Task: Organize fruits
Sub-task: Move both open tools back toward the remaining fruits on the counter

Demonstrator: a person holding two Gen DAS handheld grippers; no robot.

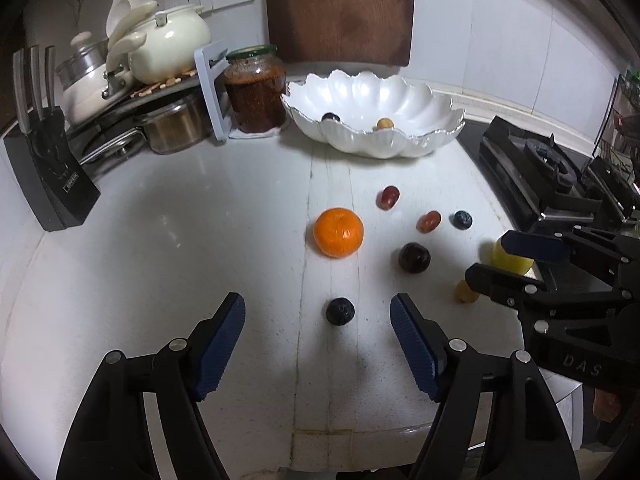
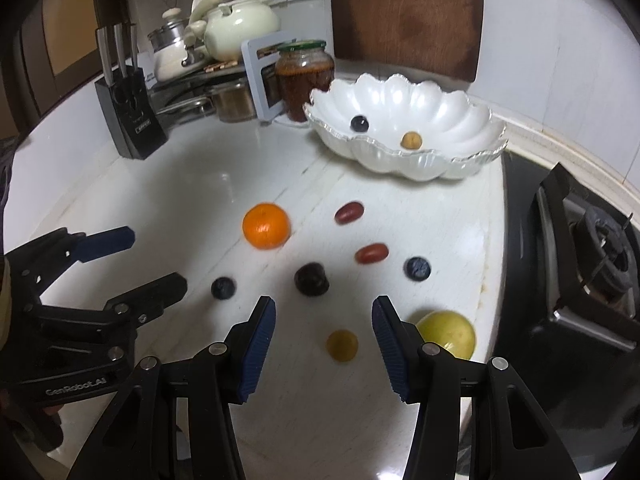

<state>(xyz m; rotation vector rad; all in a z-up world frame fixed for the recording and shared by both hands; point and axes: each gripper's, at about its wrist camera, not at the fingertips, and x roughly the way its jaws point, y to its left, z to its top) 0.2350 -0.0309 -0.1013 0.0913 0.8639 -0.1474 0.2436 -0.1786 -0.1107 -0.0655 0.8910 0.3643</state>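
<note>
Two claws wide and empty, loose fruit ahead, the bowl at the back.

My left claw [image 1: 318, 312] hangs wide over the white tabletop [image 1: 180, 240] with a dark blueberry [image 1: 339, 311] lying just ahead, between its ribbed blue pads; my right claw [image 2: 324, 316] is spread the same way, a small round yellow fruit [image 2: 342, 345] between its fingers and a smooth green-yellow fruit [image 2: 450, 334] just outside the right one. I judge each claw nearer its own berry, and both are round, so no long axis matters. Farther out lie a dark plum [image 2: 311, 278], a dimpled orange [image 1: 338, 232], two oblong red grapes [image 2: 349, 213] [image 2: 372, 253] and another blueberry [image 2: 417, 269]. Beyond them stands the glossy scalloped white bowl [image 2: 460, 112], already holding a blueberry [image 2: 359, 123] and a tan fruit [image 2: 411, 140].
</note>
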